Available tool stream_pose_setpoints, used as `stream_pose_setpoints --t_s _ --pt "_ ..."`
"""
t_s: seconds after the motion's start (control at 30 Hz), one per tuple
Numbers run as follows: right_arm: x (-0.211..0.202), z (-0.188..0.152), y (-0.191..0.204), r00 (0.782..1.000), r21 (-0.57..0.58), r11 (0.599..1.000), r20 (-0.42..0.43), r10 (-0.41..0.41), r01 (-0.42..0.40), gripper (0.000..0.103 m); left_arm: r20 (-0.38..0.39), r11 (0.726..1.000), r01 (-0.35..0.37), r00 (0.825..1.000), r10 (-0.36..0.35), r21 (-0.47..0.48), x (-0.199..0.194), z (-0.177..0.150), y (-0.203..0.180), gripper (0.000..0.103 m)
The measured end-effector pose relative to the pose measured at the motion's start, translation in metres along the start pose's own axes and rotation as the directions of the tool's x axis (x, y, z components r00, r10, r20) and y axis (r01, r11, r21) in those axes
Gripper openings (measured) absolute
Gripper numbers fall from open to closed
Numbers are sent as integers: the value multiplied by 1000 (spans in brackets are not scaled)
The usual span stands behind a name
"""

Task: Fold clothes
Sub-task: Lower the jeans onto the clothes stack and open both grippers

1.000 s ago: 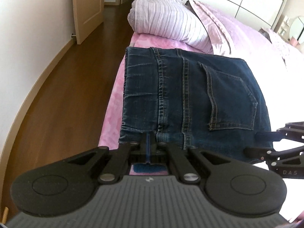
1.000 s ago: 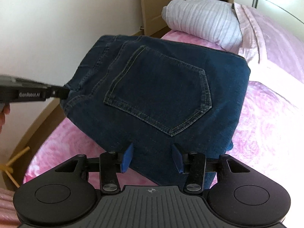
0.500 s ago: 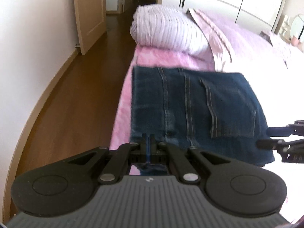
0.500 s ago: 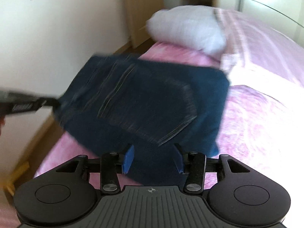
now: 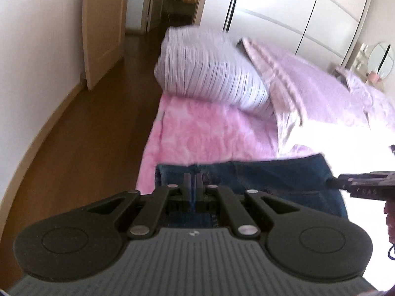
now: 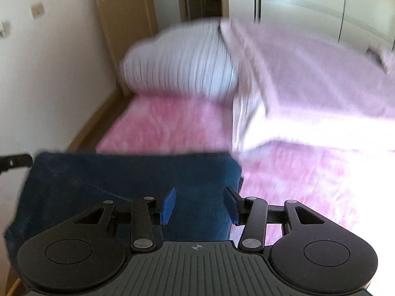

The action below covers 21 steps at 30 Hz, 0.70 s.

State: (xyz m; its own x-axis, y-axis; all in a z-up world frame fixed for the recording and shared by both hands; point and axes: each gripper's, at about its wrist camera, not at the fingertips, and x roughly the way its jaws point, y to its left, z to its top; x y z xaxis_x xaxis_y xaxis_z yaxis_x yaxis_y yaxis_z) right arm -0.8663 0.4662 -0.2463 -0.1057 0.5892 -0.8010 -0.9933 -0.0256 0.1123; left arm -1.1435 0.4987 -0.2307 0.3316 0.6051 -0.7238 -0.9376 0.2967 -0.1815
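Observation:
Folded dark blue jeans [image 5: 271, 180] hang low in the left wrist view, over the pink bed's near edge. My left gripper [image 5: 193, 180] is shut on their near left edge. The right gripper shows at the right of that view, its fingers [image 5: 358, 185] at the jeans' right side. In the blurred right wrist view the jeans [image 6: 111, 185] fill the lower left, and my right gripper [image 6: 200, 204] has its blue pads apart with denim lying between and below them. The left gripper's tip [image 6: 14, 162] shows at the jeans' left corner.
A rolled striped duvet [image 5: 209, 76] and a pale purple cover [image 5: 321, 91] lie further up the pink bed [image 5: 205, 135]. Wooden floor [image 5: 81, 143], a white wall and an open door [image 5: 103, 24] are on the left. White wardrobes [image 5: 284, 9] stand behind.
The jeans have dropped from filling both views to the lower part, uncovering the pink sheet. Both cameras tilted up and swung; the right view blurred. The right pads stayed apart, the left stayed shut.

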Motion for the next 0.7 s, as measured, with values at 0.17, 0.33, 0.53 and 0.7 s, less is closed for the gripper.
stream_pose_setpoints --t_s 0.17,0.33,0.53,0.7 --pt "-5 -17 -5 1000 -7 1000 -6 18 -18 48 8 999 -46 999 46 -17 2 -13 6 0" --pt "-63 -46 15 995 -6 995 -20 101 -101 48 39 999 5 999 -4 -37 -58 -37 -2 0" --pt "-81 -96 56 983 -131 979 -125 138 -154 48 -61 1000 4 998 -4 -1 -83 -91 -22 0" --pt "-58 -110 71 985 -238 965 -153 76 -112 48 -82 998 -39 996 35 -41 -67 -107 -23 0"
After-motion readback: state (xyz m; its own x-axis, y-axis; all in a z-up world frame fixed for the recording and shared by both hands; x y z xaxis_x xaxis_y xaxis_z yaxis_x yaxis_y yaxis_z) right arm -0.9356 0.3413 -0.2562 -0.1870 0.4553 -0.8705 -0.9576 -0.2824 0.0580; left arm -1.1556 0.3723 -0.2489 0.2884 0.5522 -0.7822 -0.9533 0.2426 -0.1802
